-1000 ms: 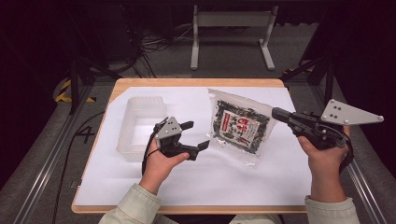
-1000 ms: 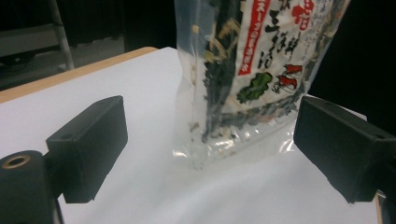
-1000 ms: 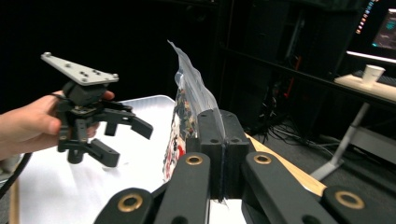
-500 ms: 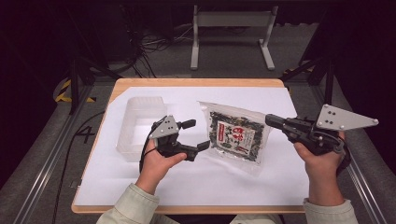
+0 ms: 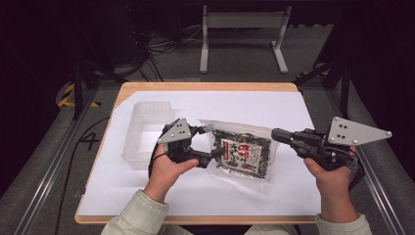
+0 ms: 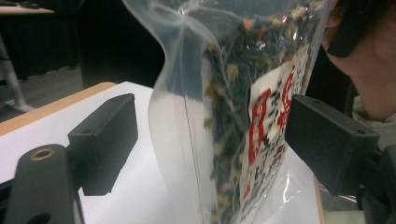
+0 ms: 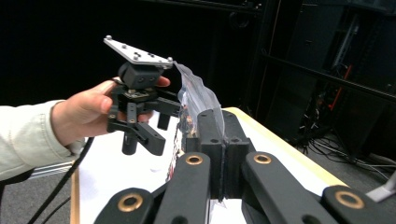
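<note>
High view: one clear bag of dried greens point(image 5: 241, 153) with a red-and-white label hangs between my two grippers, over the middle of the white sheet on the desk point(image 5: 205, 87).

Right gripper point(image 5: 275, 135): jaws pressed together on the bag's right edge. Right gripper view confirms it, with a strip of clear film point(image 7: 201, 95) rising out of the pinch. I read this as the carrying grip; it keeps the bag lifted and turned on edge so the other side is presented to my left hand.

Left gripper point(image 5: 209, 142): jaws spread, one on each side of the bag's left part. Left gripper view shows the bag point(image 6: 233, 107) standing upright between the two black pads point(image 6: 105, 140), with a gap showing at the left-hand pad. Contact at the other pad I cannot tell. Judgement: the left is poised to close for a second hold.

Empty clear plastic tray point(image 5: 145, 132) sits on the sheet just left of the left gripper, open side up, likely the bag's destination.

Count: one bag, one tray, two grippers, one white sheet. Beyond the desk, a metal stand point(image 5: 243, 34) on the floor.
</note>
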`<state>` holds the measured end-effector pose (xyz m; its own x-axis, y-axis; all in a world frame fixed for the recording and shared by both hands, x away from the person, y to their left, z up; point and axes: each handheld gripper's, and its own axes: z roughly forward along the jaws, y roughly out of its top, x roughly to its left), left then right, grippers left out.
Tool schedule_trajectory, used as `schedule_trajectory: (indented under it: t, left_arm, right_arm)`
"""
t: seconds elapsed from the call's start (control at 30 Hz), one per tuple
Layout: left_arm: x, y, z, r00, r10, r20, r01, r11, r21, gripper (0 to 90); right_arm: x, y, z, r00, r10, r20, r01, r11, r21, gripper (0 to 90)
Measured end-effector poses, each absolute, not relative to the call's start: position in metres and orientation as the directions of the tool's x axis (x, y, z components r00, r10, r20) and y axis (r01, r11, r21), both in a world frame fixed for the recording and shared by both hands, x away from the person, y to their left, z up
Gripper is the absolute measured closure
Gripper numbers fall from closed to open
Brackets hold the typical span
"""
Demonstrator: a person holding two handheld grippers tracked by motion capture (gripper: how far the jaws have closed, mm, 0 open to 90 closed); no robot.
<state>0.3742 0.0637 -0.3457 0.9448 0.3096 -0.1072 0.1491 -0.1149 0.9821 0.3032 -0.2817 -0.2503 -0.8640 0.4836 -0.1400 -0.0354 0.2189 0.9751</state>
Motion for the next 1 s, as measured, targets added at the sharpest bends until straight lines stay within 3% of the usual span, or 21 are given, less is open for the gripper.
schedule_trajectory:
  t: [0.27, 0.43, 0.67, 1.0]
  left_arm:
    - [0.374, 0.056, -0.344, 0.97, 0.214, -0.117, 0.136, -0.077, 0.988, 23.2]
    - [0.372, 0.053, -0.342, 0.979, 0.18, -0.096, 0.112, -0.079, 0.991, 34.4]
    - [0.366, 0.054, -0.338, 0.984, 0.144, -0.103, 0.113, -0.066, 0.991, 57.2]
    - [0.358, 0.05, -0.332, 0.997, 0.068, -0.042, 0.049, -0.108, 0.993, 71.7]
  right_arm:
    - [0.298, -0.285, -0.254, -0.878, 0.458, -0.137, -0.07, 0.16, 0.985, 90.0]
    - [0.299, -0.284, -0.257, -0.878, 0.459, -0.133, -0.064, 0.163, 0.985, 90.0]
    - [0.3, -0.285, -0.261, -0.877, 0.466, -0.114, -0.049, 0.151, 0.987, 90.0]
    - [0.306, -0.291, -0.265, -0.872, 0.481, -0.087, -0.029, 0.128, 0.991, 90.0]
